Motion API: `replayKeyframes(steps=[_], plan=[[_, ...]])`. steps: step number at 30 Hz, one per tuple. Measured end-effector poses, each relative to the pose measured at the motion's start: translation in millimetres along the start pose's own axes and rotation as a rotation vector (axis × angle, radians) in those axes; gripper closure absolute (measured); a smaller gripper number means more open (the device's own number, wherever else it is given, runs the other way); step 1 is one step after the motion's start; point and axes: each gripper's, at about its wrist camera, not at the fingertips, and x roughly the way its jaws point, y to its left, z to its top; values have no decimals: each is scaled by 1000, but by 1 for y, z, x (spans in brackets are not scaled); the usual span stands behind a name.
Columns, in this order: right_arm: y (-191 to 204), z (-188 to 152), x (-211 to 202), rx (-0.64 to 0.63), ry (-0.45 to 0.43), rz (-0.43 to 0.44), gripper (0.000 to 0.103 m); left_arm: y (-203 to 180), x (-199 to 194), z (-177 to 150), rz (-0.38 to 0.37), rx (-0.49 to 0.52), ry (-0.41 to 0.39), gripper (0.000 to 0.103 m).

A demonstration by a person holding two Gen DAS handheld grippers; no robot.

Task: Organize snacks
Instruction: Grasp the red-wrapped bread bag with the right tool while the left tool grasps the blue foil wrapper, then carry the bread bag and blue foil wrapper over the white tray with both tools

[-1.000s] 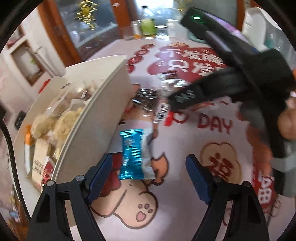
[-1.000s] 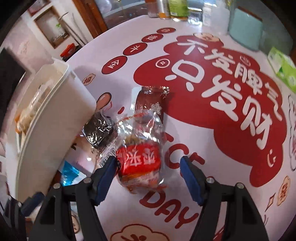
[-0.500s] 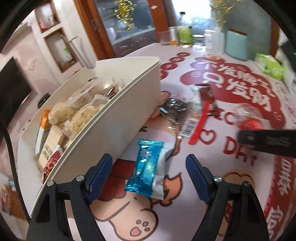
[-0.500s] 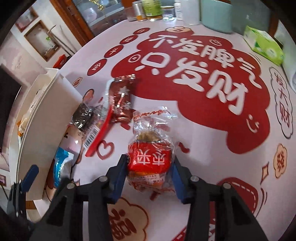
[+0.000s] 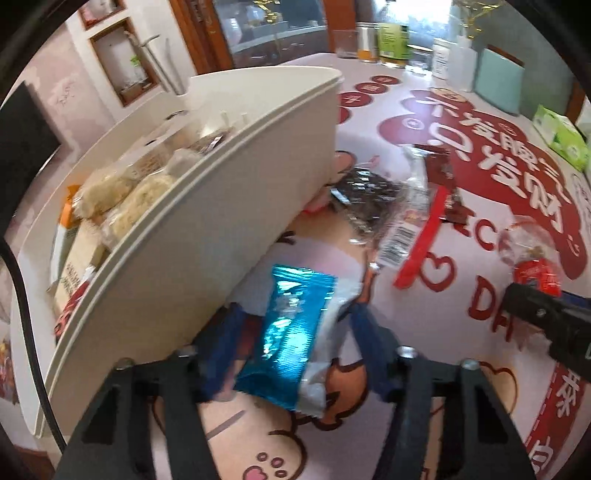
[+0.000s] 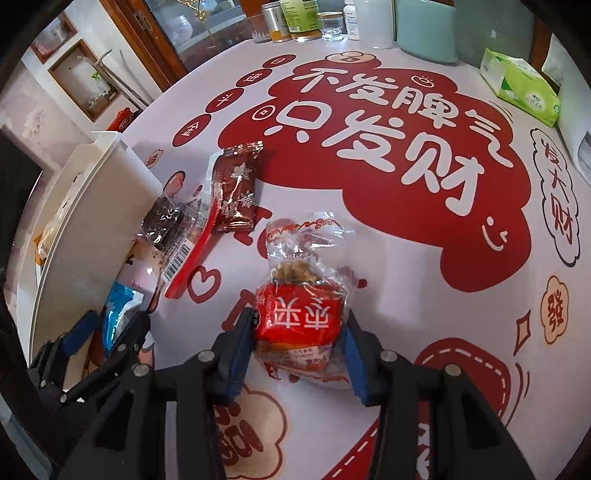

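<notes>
A blue foil snack packet point(image 5: 291, 332) lies on the printed tablecloth beside the white bin point(image 5: 221, 206). My left gripper point(image 5: 295, 354) is closing around it, and its blue pads point(image 5: 369, 354) reach the packet's long edges. My right gripper point(image 6: 299, 350) is shut on a clear bag with a red label point(image 6: 299, 321), which rests on the cloth. In the right wrist view the left gripper point(image 6: 107, 328) shows at lower left, next to the bin point(image 6: 85, 206). The bin holds several wrapped snacks point(image 5: 122, 199).
A dark crinkled packet point(image 6: 162, 221), a red strip point(image 6: 192, 258) and a dark red snowflake packet point(image 6: 236, 192) lie by the bin's far end. A green tissue box point(image 6: 521, 88), a teal container point(image 6: 424, 29) and jars point(image 6: 295, 18) line the far edge.
The left gripper came down over the blue packet and its jaws narrowed onto it. The right gripper closed on the red-label bag earlier and has held still since.
</notes>
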Motion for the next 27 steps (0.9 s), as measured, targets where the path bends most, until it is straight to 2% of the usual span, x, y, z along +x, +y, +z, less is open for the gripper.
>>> replayKeyframes(steps=[1, 2, 10, 16, 21, 23, 27], plan=[[1, -1, 0, 1, 1, 2, 57, -4, -1, 0, -18, 12, 3, 69], [3, -2, 0, 1, 1, 3, 57, -6, -2, 0, -33, 23, 5, 72], [12, -17, -17, -3, -26, -8, 58, -9, -6, 2, -103, 78, 45, 76], [16, -34, -46, 43, -73, -3, 58, -5, -31, -3, -189, 198, 72, 77], [26, -54, -74, 102, -122, 14, 58, 15, -75, 10, -326, 245, 3, 77], [32, -61, -84, 126, -133, 22, 58, 30, -96, 17, -357, 263, -55, 77], [54, -69, -103, 119, -149, 18, 58, 66, -123, 37, -403, 274, -124, 77]])
